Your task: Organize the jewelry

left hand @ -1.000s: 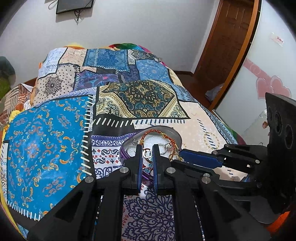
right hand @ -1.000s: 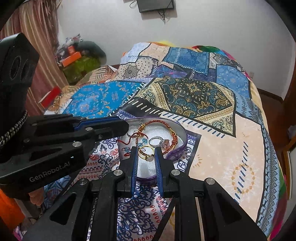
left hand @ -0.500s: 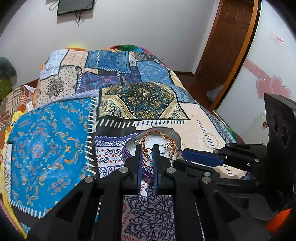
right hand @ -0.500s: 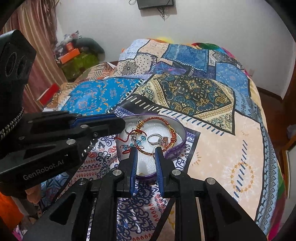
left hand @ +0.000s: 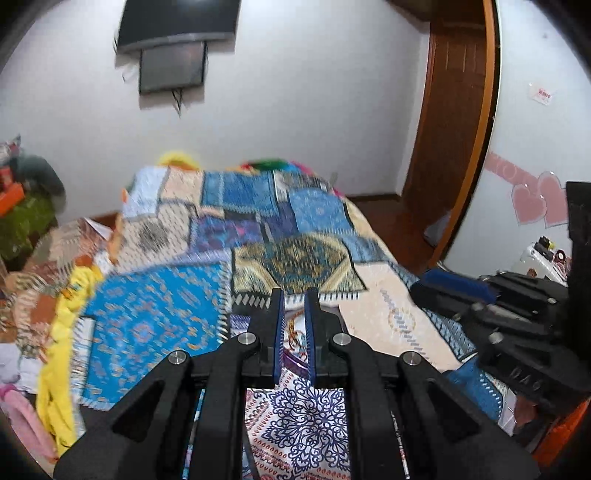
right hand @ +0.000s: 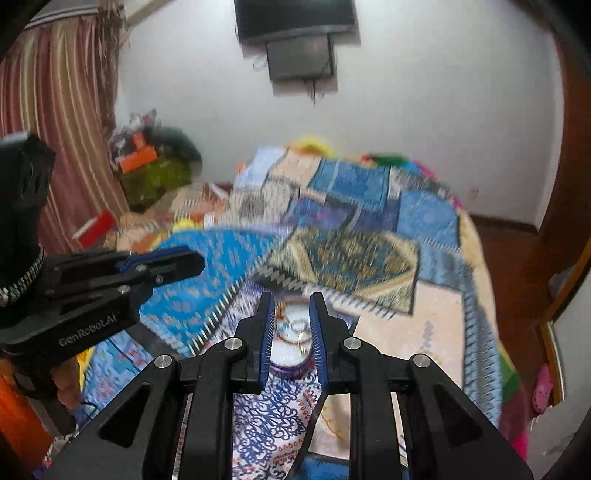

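The jewelry tin (right hand: pixel 291 354), a small round one with a purple wall and a pale lining, sits on the patchwork bedspread (right hand: pixel 388 325) close to the near edge of the bed. In my right-hand view I look down on it through the gap between my fingers: a ring (right hand: pixel 297 325) and a red and gold bracelet (right hand: pixel 280 314) lie inside, blurred, with other pieces I cannot make out. In my left-hand view only a sliver of the tin (left hand: pixel 293 334) shows between the blue pads.

My right gripper (right hand: pixel 292 295) is nearly closed, with a narrow gap and nothing between the pads; it hangs above the tin without touching it. My left gripper (left hand: pixel 294 291) is drawn in even tighter and is also empty, well clear of the tin. Each gripper shows in the other's view: the left one (right hand: pixel 162 264) at the left edge of the right-hand view, the right one (left hand: pixel 458 288) at the right edge of the left-hand view.

Beyond the tin the bedspread runs back to a white wall (left hand: pixel 314 110) with a dark screen (left hand: pixel 177 22) mounted high. A wooden door (left hand: pixel 454 129) stands to the right, pink heart stickers (left hand: pixel 539 199) beside it. To the left hangs a striped curtain (right hand: pixel 55 110), with a pile of boxes and green cloth (right hand: pixel 151 166) below.
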Motion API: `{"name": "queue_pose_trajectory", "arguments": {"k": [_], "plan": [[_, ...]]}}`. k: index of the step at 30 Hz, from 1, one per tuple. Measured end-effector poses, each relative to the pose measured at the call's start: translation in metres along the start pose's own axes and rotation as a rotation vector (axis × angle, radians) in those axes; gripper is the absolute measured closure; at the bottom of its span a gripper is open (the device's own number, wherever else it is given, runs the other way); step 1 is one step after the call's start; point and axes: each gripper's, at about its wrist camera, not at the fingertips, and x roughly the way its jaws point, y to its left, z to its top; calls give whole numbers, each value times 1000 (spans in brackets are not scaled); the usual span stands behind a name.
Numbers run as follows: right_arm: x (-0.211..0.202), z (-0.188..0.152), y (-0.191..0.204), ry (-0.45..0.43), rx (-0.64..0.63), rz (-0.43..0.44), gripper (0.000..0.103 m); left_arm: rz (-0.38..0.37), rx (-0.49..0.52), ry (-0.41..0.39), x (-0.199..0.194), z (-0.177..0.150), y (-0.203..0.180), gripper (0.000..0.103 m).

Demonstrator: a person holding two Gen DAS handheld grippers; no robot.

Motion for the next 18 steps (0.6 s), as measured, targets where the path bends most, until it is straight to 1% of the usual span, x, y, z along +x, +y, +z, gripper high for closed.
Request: {"name": "queue_pose_trajectory", "arguments": {"k": [4, 5, 6, 7, 9, 10, 11, 12, 14, 15, 16, 17, 18], "plan": [[-46, 10, 13, -131, -15, -41, 86, 49, 34, -113, -47, 5, -14, 94], [-53, 11, 15, -152, -17, -47, 86, 63, 42, -144, -59, 6, -18, 93], [-64, 12, 18, -186, -20, -57, 86, 74, 47, -169, -69, 5, -21, 93], [-76, 13, 21, -222, -20, -66, 86, 85, 49, -198, -80, 5, -24, 90], [-91, 15, 26, -268, -18, -82, 86, 99, 44, -244, -98, 4, -28, 80], [-100, 15, 28, -295, -16, -91, 86, 109, 38, -271, -108, 3, -30, 69], [-104, 15, 29, -308, -15, -96, 86, 123, 33, -296, -117, 1, -32, 55], [-111, 14, 31, -325, -13, -104, 86, 140, 29, -315, -123, 0, -34, 49], [-119, 13, 35, -341, -16, -117, 86, 174, 29, -358, -135, -4, -37, 35], [-122, 12, 37, -347, -19, -126, 85, 187, 31, -372, -140, -5, -39, 31], [-125, 12, 39, -351, -21, -136, 84, 195, 29, -382, -145, -7, -40, 24], [-125, 10, 40, -355, -23, -144, 75, 202, 25, -392, -149, -9, -40, 17], [-126, 9, 41, -360, -25, -153, 60, 207, 22, -400, -151, -10, -40, 15]]}}
